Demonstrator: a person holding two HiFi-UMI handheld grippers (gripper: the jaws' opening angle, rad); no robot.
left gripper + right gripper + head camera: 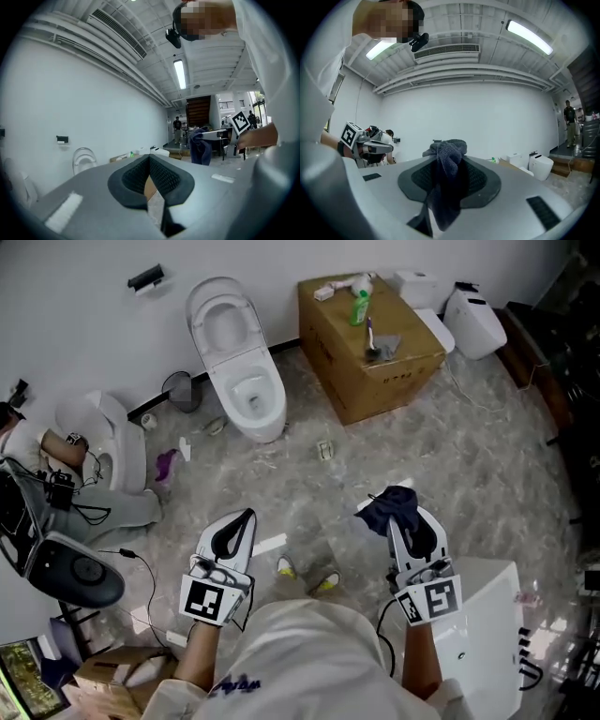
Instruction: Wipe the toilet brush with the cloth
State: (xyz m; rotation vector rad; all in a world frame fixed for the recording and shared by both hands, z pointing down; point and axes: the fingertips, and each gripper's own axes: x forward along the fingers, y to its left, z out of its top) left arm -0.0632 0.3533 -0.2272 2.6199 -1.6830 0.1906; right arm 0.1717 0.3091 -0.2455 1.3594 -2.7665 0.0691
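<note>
In the head view my right gripper [399, 515] is held low over the marble floor, shut on a dark blue cloth [391, 504] bunched at its tips. The cloth [449, 151] drapes over the closed pads in the right gripper view, where the gripper [449, 164] points at a white wall. My left gripper [249, 516] is beside it to the left, shut with nothing in it [149, 160]. A small brush-like item [371, 337] with a grey base stands on the cardboard box [403, 376] far ahead; I cannot tell it for sure.
A white toilet [239, 362] stands ahead by the wall, a small bin [180, 390] to its left. A green bottle [360, 307] is on the box. More white toilets stand at the left [117, 442] and top right [474, 321]. A white unit [483, 615] is by my right arm.
</note>
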